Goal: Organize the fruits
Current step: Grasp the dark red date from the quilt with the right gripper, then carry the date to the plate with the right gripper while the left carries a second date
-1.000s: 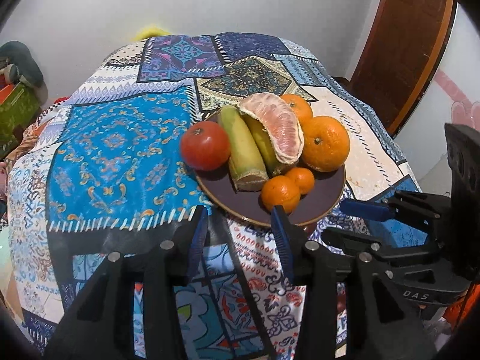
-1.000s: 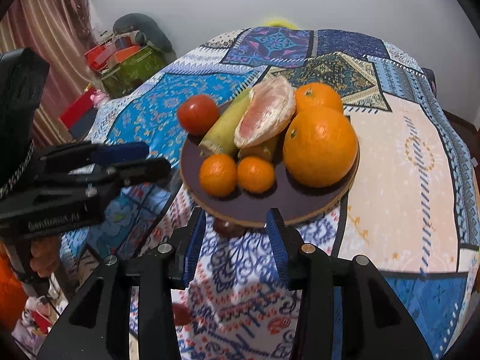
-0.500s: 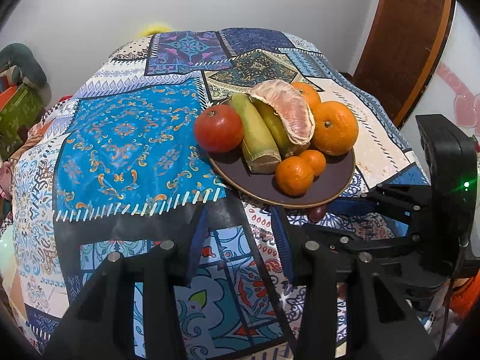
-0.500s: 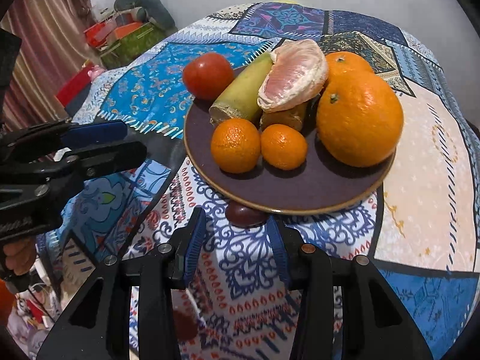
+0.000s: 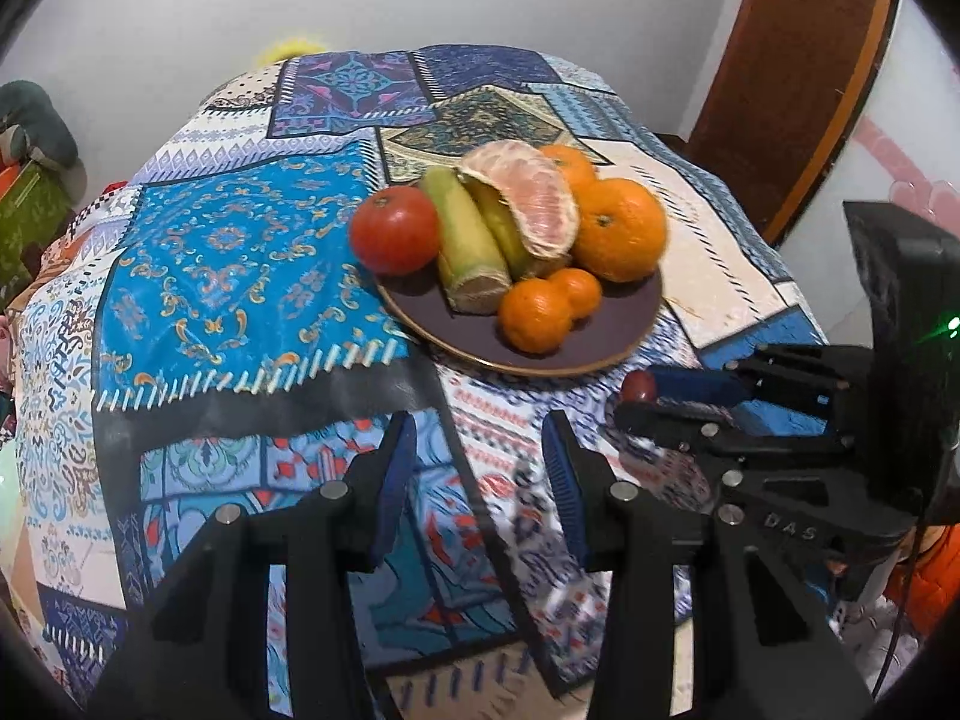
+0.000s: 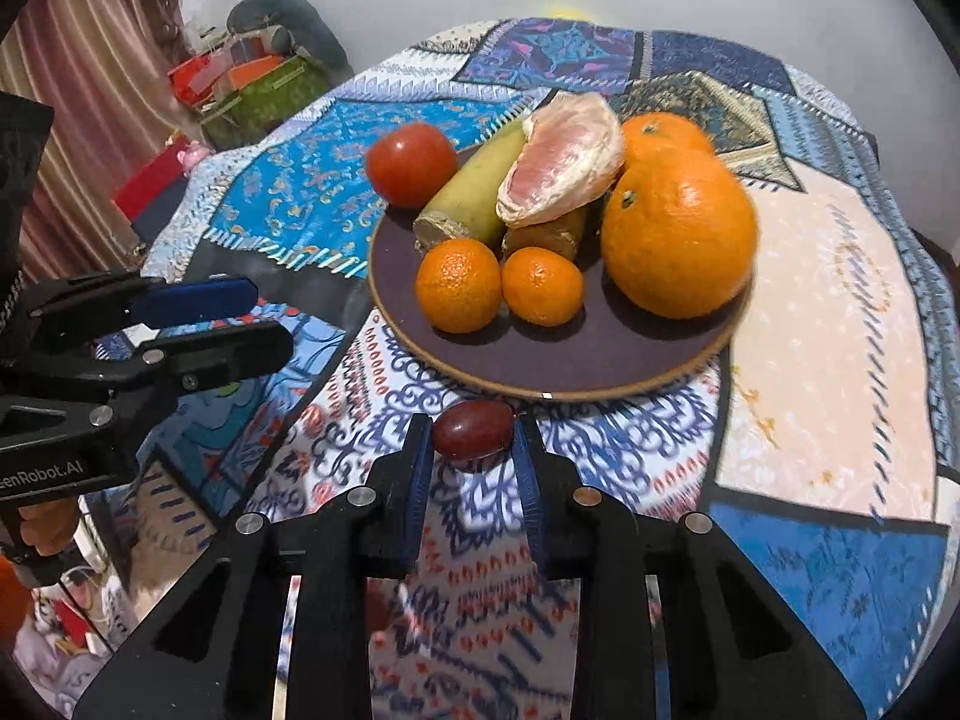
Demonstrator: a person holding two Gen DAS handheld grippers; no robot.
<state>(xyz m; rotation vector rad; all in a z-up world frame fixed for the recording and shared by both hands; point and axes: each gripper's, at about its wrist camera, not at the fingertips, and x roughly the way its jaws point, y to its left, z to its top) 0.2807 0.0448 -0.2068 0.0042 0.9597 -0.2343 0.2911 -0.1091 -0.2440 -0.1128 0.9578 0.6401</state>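
A dark brown plate (image 5: 540, 367) (image 6: 570, 360) on the patchwork cloth holds a tomato (image 5: 395, 238), green bananas (image 5: 465, 246), a peeled pomelo piece (image 5: 528, 204), a large orange (image 6: 678, 234) and small mandarins (image 6: 458, 285). A dark red grape (image 6: 474, 437) (image 5: 638, 386) sits on the cloth just before the plate's near rim. My right gripper (image 6: 474, 445) (image 5: 642, 402) is shut on it, a blue pad pressing each side. My left gripper (image 5: 480, 462) (image 6: 264, 321) hovers open over the cloth, left of the right one, with nothing between its fingers.
The round table's patchwork cloth (image 5: 240, 252) falls away at the near edge. A brown door (image 5: 792, 78) stands at the back right, boxes and bags (image 6: 258, 84) on the floor at the left. A hand (image 6: 42, 528) grips the left tool's handle.
The right gripper came forward to the grape in front of the plate and shut on it. The left gripper drifted a little sideways, still open.
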